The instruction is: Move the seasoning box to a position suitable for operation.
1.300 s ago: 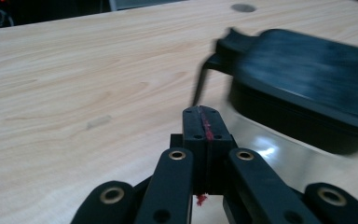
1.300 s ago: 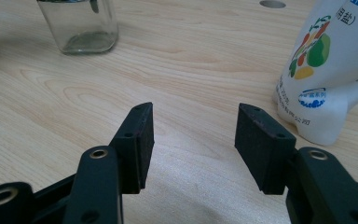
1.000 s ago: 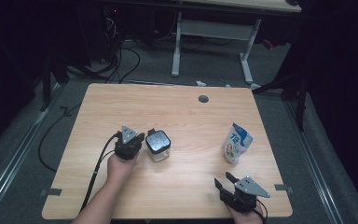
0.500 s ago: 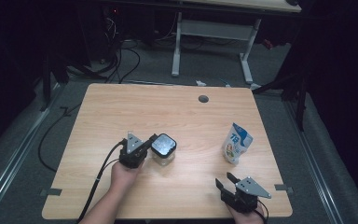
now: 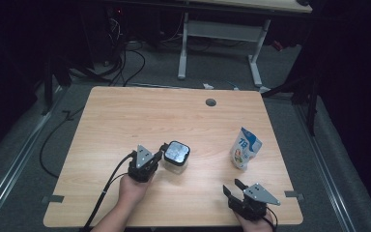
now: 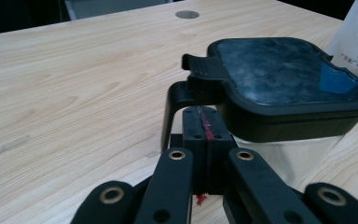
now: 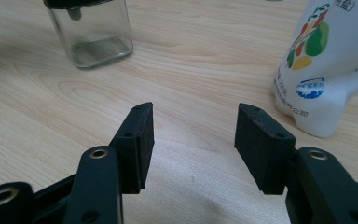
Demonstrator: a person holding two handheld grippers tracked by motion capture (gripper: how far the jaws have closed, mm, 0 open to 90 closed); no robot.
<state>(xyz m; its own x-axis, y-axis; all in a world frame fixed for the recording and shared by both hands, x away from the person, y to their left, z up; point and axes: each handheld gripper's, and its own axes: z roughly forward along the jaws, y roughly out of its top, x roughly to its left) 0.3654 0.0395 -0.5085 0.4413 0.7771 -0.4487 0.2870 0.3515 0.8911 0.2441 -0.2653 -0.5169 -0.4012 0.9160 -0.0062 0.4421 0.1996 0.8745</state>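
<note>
The square clear glass jar with a black latch lid (image 5: 176, 155) is seen at lower centre of the high view. The left gripper (image 5: 150, 161) is pressed shut, empty, at the lid's latch. The right gripper (image 5: 233, 187) is held open at lower right, near a white printed pouch (image 5: 244, 149).

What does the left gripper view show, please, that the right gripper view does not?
Left gripper view: the jar's black lid from above with its side latch, the left gripper shut just below that latch, and the table's round hole. Right gripper view: the right gripper open over bare wood, and the jar's clear glass base. Both: the white pouch and the table.
</note>
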